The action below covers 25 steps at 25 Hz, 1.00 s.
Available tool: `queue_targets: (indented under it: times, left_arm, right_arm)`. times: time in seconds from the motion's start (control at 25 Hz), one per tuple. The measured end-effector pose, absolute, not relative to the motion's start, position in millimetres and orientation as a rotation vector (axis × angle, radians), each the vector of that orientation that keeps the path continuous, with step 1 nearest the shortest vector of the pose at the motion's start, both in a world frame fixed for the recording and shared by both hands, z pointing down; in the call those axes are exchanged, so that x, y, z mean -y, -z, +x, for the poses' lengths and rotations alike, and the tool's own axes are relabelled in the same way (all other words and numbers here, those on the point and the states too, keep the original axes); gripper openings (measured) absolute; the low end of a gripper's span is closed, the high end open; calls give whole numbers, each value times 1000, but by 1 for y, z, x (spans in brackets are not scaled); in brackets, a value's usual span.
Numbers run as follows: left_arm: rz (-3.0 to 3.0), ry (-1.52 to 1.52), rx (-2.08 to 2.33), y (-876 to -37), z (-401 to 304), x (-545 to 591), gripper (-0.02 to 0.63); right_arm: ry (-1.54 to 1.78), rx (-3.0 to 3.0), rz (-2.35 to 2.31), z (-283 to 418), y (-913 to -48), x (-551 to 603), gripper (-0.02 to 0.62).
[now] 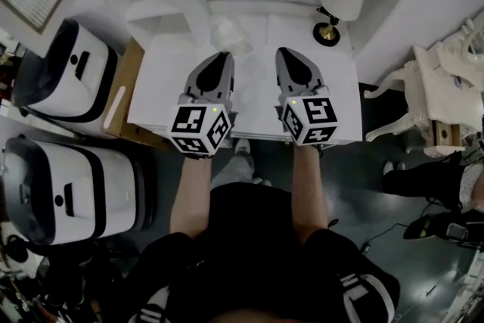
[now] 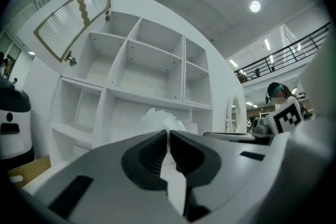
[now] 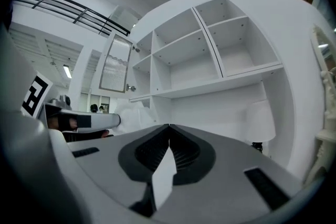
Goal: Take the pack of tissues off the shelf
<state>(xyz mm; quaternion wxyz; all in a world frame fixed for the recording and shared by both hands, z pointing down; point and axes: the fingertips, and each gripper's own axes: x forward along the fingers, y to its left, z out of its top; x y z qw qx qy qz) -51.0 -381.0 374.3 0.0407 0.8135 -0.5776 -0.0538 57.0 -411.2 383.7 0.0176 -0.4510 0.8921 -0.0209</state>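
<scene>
The pack of tissues (image 1: pixel 229 34) is a crumpled white bundle just above the white desk top (image 1: pixel 162 79), in front of the shelf unit. My left gripper (image 1: pixel 224 55) points level at it, jaws almost together and pinching its near edge. In the left gripper view the pack (image 2: pixel 160 117) bulges just past the left gripper (image 2: pixel 168 132), with white showing in the narrow slit. My right gripper (image 1: pixel 284 51) hovers beside it to the right, shut and empty, its tips meeting in the right gripper view (image 3: pixel 169 126). That view shows the pack (image 3: pixel 134 113) at its left.
The white shelf unit (image 2: pixel 152 60) has bare compartments and an open louvred door (image 2: pixel 73 16). A white lamp (image 1: pixel 340 0) with a brass foot stands at the desk's back right. Two white machines (image 1: pixel 68 72) stand on the floor at left, a white chair (image 1: pixel 439 87) at right.
</scene>
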Motion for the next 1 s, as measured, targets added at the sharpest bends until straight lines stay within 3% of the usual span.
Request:
queue_targets:
  times: [1.0]
  left_arm:
    - [2547,81,1676,-403,-19,366,28]
  right_arm:
    - [50,-2804,-1391,73,-386,405,20]
